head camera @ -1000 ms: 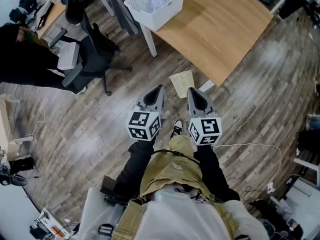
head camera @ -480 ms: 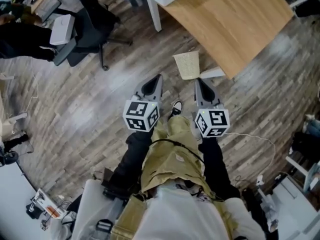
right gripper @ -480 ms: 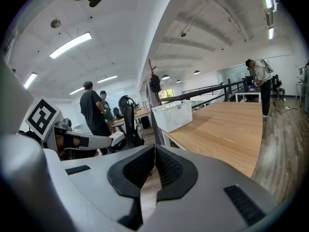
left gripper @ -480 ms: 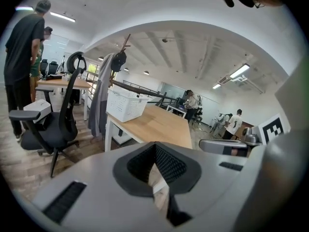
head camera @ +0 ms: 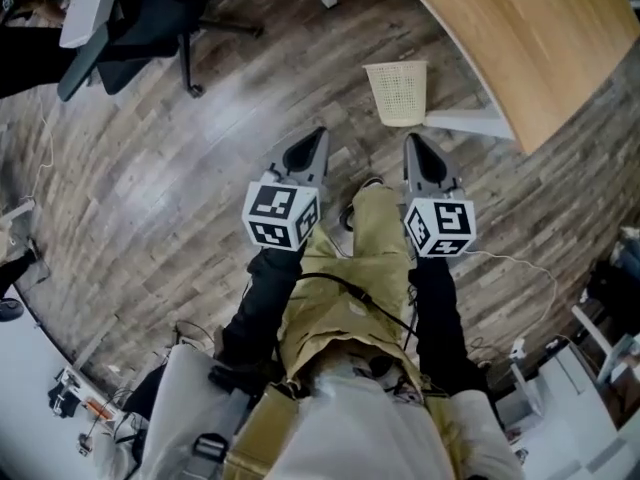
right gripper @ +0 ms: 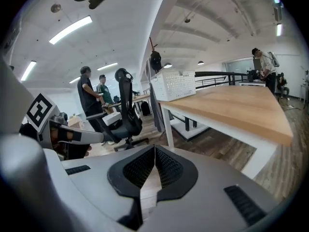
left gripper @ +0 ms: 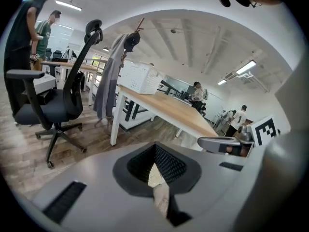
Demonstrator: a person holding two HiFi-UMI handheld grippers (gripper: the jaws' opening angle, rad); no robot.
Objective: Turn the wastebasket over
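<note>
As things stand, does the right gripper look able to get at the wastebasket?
Probably yes. The wastebasket sits on the floor just ahead of the right gripper, nothing between them. The table foot lies beside it, off the path. The jaws are shut, so they need opening first.

grey-brown plank floor [head camera: 200,168] – bearing a wastebasket [head camera: 398,90], standing just beside the white foot [head camera: 465,123] of a wooden table [head camera: 540,38]. also a black chair [head camera: 150,28] at upper left, and a thin white cable [head camera: 520,268] trailing at right. on the tabletop, a white crate [left gripper: 137,77] – near one end.
</note>
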